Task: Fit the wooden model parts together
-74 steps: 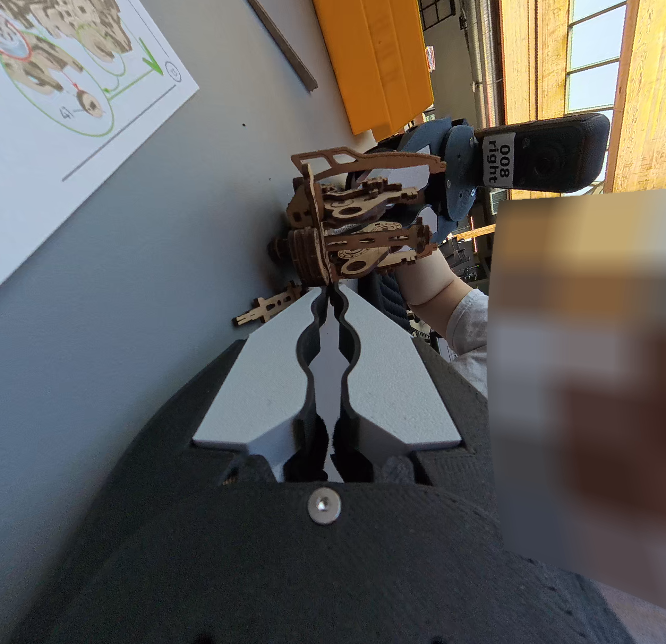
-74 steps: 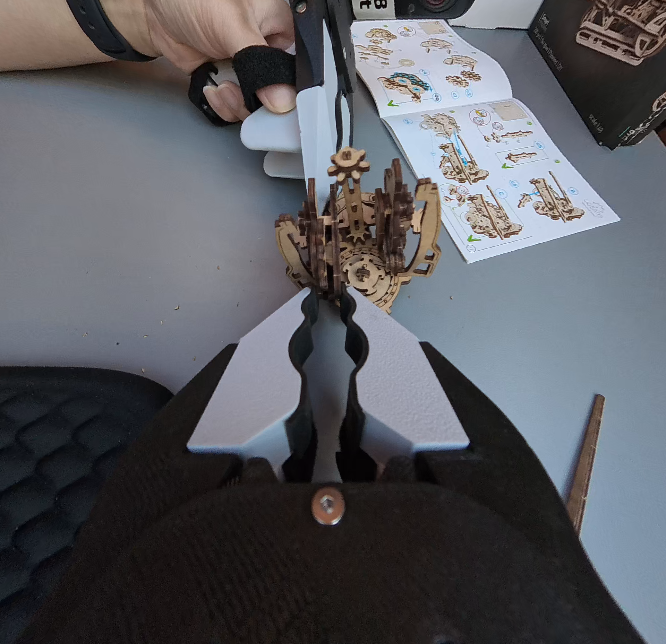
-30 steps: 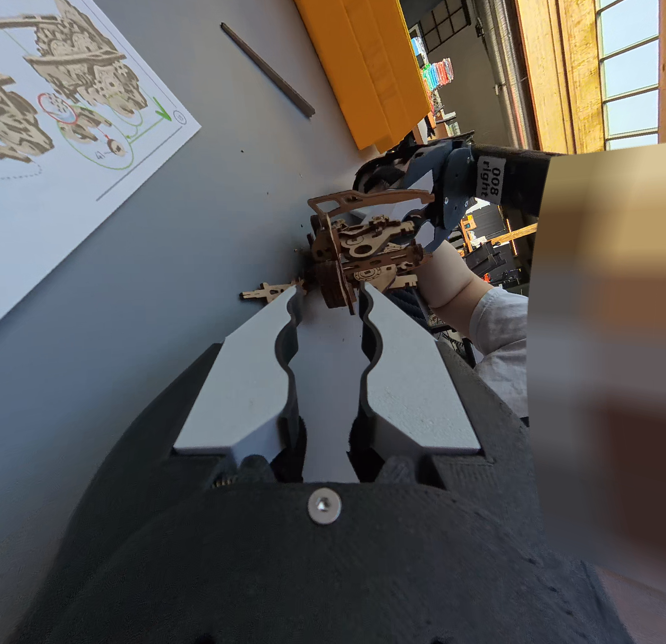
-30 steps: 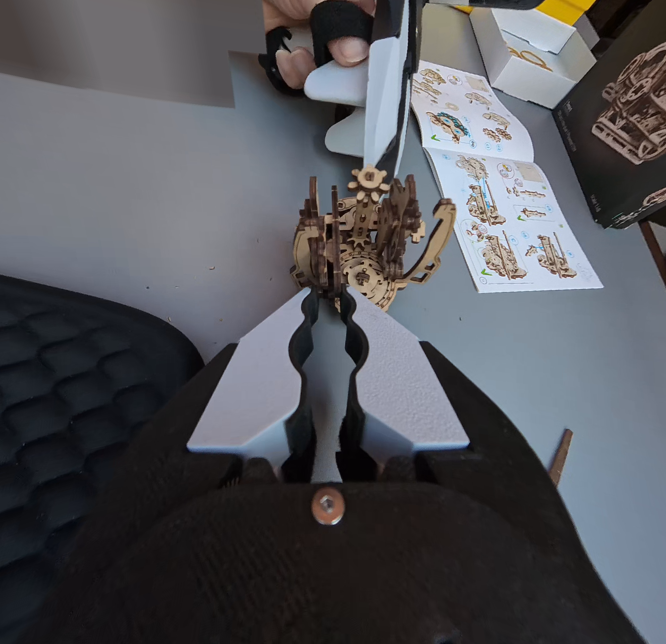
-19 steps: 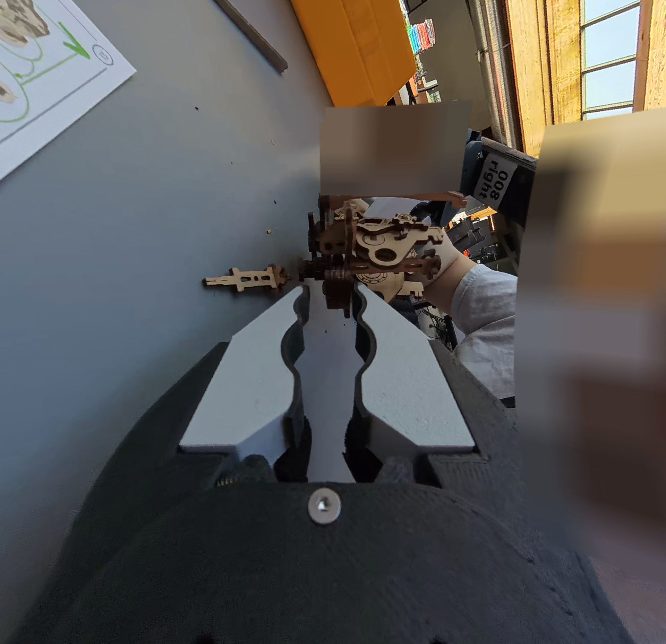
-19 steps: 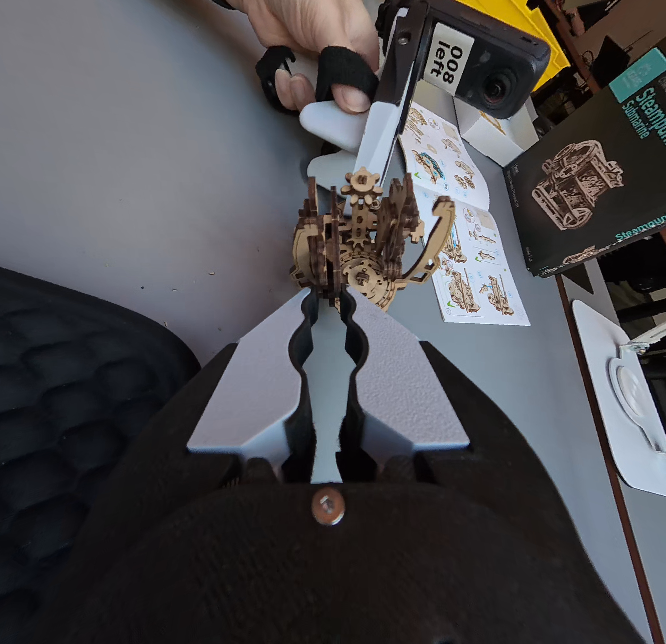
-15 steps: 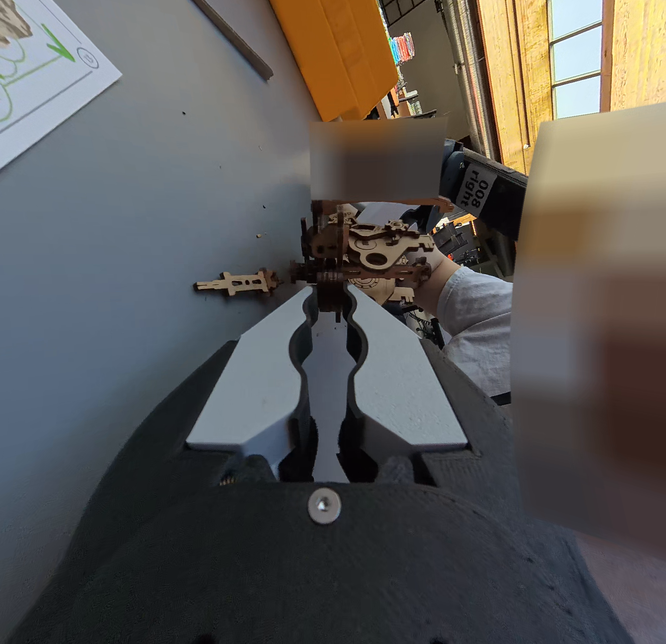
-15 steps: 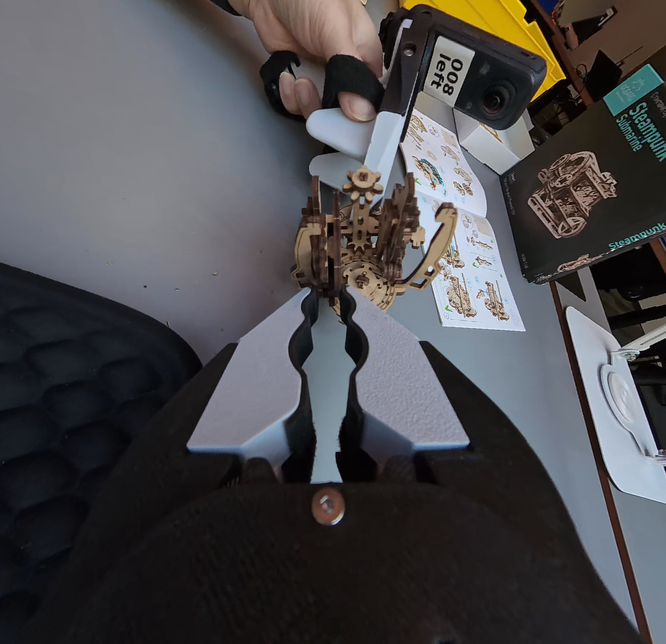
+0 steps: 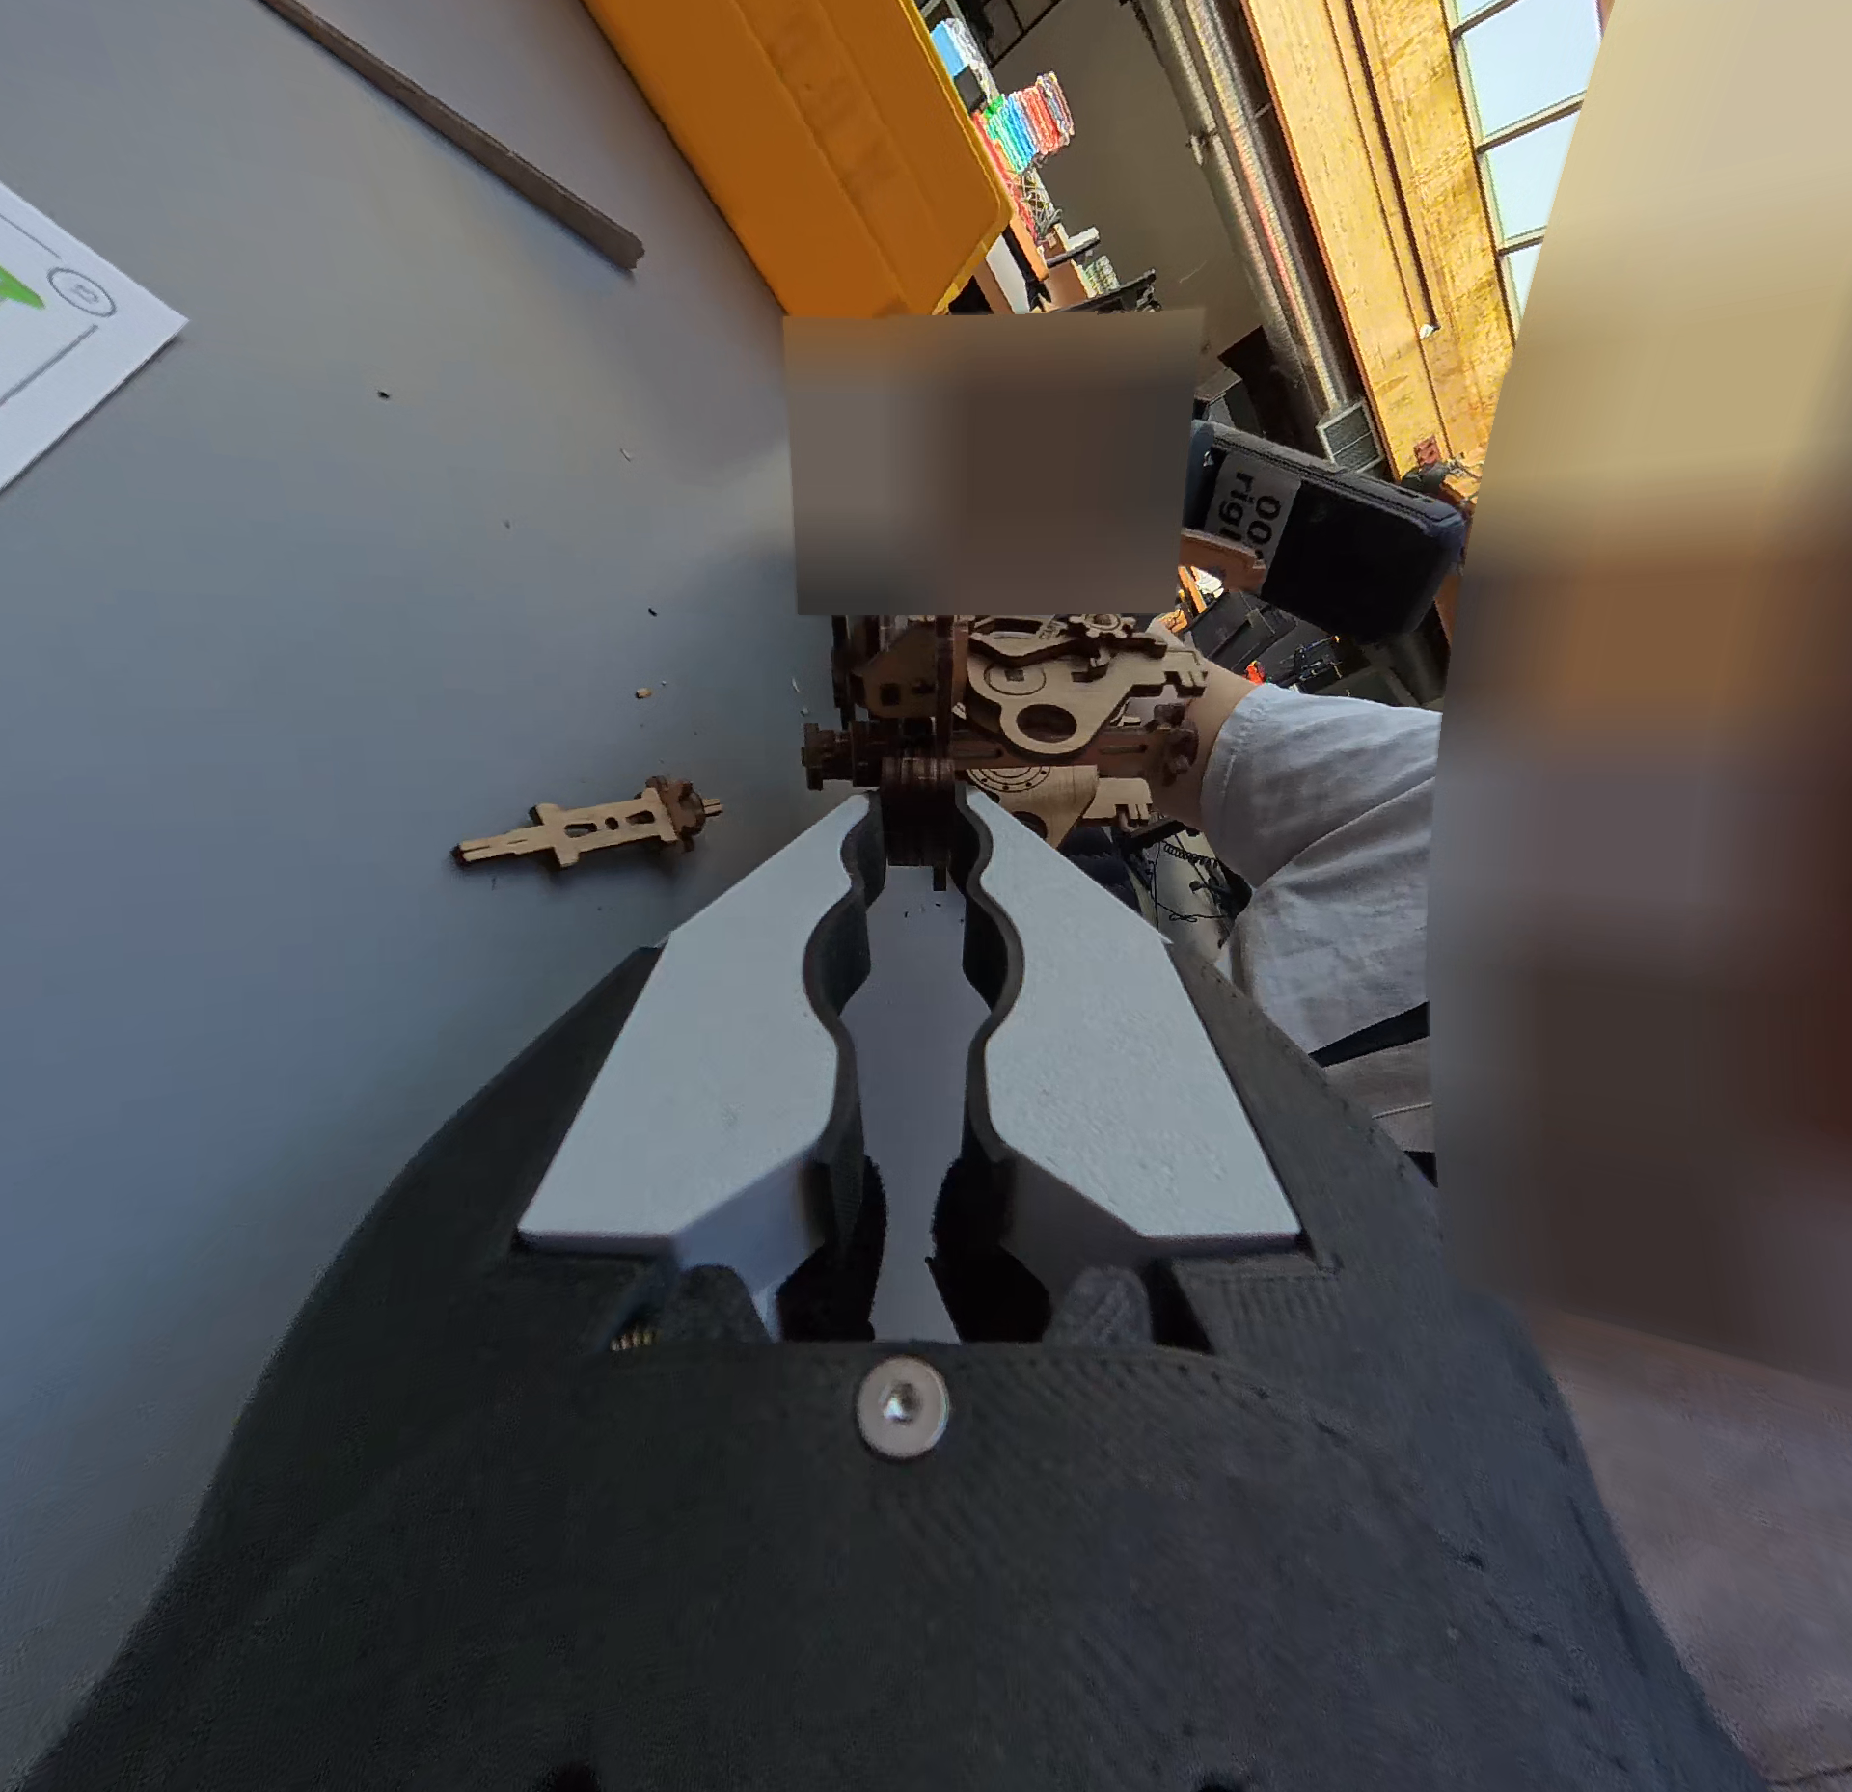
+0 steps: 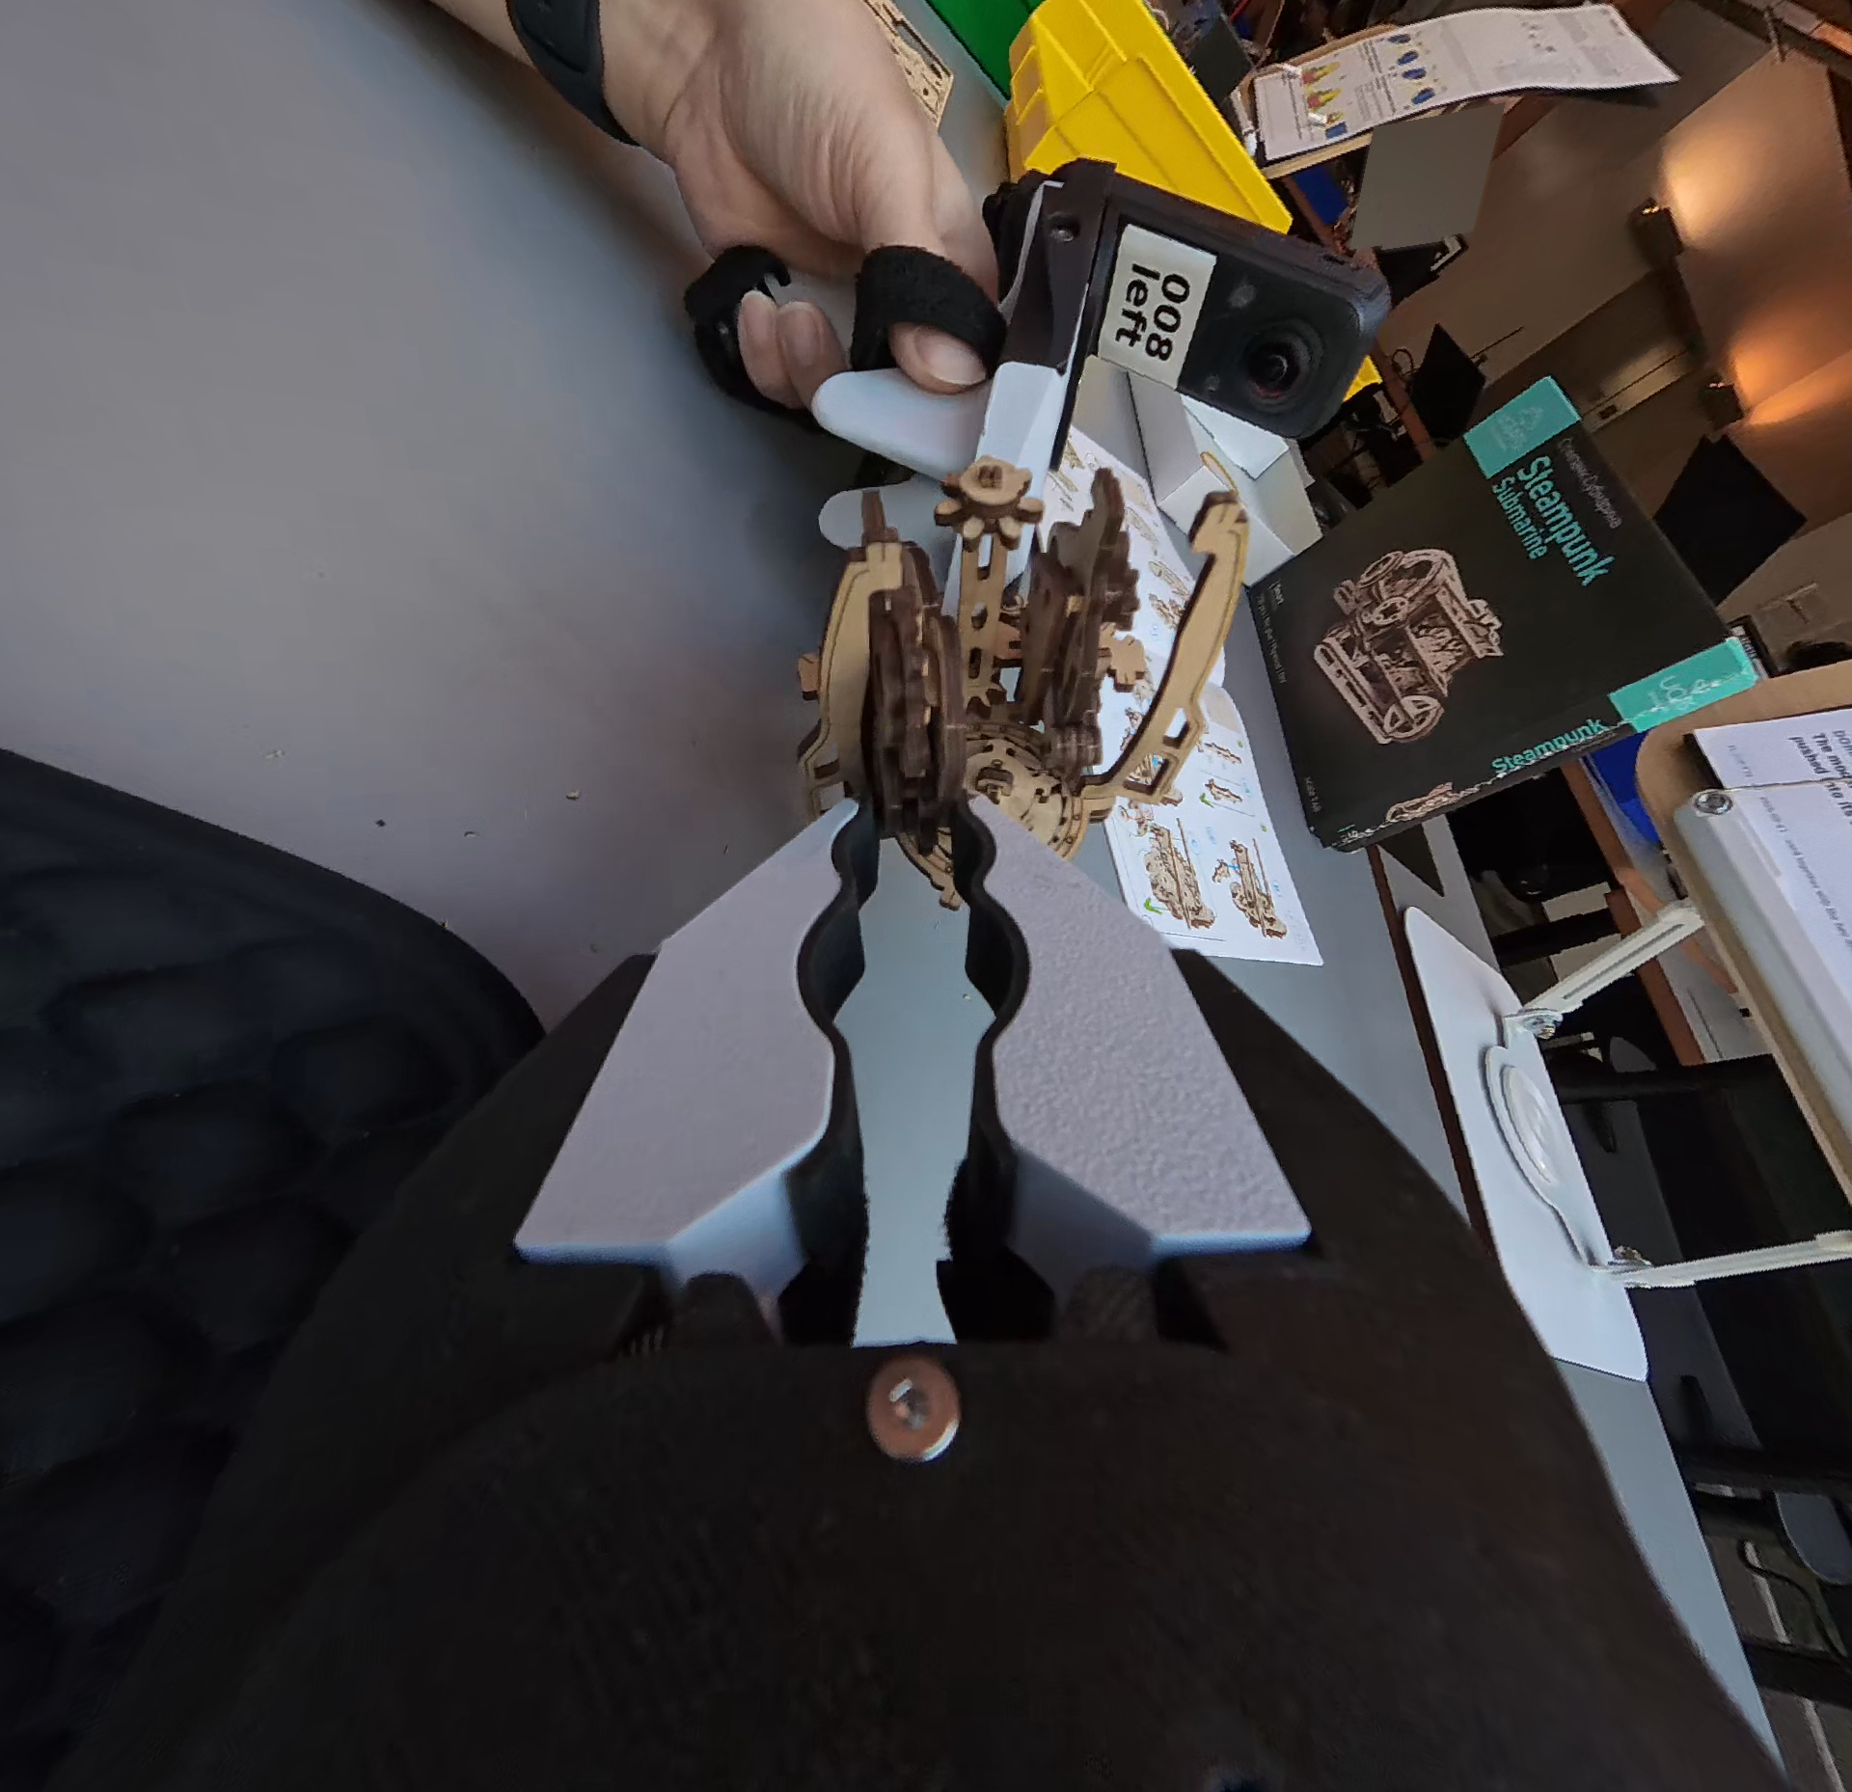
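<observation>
The wooden model (image 9: 1052, 712), a cluster of gears and curved frame plates, is held in the air between both grippers. My left gripper (image 9: 917, 812) is shut on a dark gear stack at the model's edge. My right gripper (image 10: 917, 817) is shut on gear plates on the other side of the model (image 10: 1012, 662). In the right wrist view the left gripper (image 10: 1002, 471) comes in from above, beside the small top gear (image 10: 987, 506). A loose cross-shaped wooden part (image 9: 591, 827) lies on the grey table (image 9: 301, 592).
A yellow bin (image 9: 802, 111), a dark stick (image 9: 431, 116) and a booklet corner (image 9: 60, 341) lie on the table. In the right wrist view there are the open instruction booklet (image 10: 1213, 872), a black model box (image 10: 1483, 622), a black mat (image 10: 200, 1093) and a white stand (image 10: 1523, 1143). Left and right tips are no more than a few centimetres apart. From either gripper's tips it is about 20 cm to the dark stick (image 9: 431, 116).
My left gripper opened, shifted along the model and closed again on the gear stack. The right gripper kept its grip and tilted the model, so both views swung round.
</observation>
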Available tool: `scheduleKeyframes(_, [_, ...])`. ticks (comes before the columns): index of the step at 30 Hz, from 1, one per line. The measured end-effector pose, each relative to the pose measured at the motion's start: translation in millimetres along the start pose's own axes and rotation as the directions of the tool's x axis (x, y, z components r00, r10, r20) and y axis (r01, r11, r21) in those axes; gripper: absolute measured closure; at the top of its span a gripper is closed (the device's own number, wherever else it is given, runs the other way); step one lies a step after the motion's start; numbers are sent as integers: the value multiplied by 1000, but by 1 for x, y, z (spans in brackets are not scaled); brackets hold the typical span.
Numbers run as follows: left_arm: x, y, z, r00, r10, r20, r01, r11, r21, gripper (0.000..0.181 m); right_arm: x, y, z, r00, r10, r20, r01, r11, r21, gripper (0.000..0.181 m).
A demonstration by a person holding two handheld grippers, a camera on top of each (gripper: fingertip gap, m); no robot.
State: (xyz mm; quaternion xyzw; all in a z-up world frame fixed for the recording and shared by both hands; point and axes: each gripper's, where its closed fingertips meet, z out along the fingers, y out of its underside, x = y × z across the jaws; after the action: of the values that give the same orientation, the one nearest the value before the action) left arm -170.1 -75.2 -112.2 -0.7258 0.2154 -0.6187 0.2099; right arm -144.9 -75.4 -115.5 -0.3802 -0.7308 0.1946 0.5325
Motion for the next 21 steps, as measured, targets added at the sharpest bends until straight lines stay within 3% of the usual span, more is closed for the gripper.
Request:
scheduleKeyframes(4, [3,2,0,999,30,-13,-30,999,-19,171,-6,-4,0,1000,-21,20,20,1000,6,170])
scheduleKeyframes(10, [6,-3,0,996,-34,-79,35,999,16,169,-3,-7,-1,999,8,31,-8,1000,11,170])
scheduleKeyframes(13, [9,0,3,992,-67,-106,67,998,-5,164,-5,-8,-2,999,-5,50,5,1000,8,170])
scheduleKeyframes(16, [9,6,8,992,-79,-103,76,997,-35,169,-9,-11,-3,996,0,91,-2,1000,16,170])
scheduleKeyframes(21, [10,-7,5,988,-97,-118,106,992,71,170,8,-12,-6,997,69,31,-71,997,43,168])
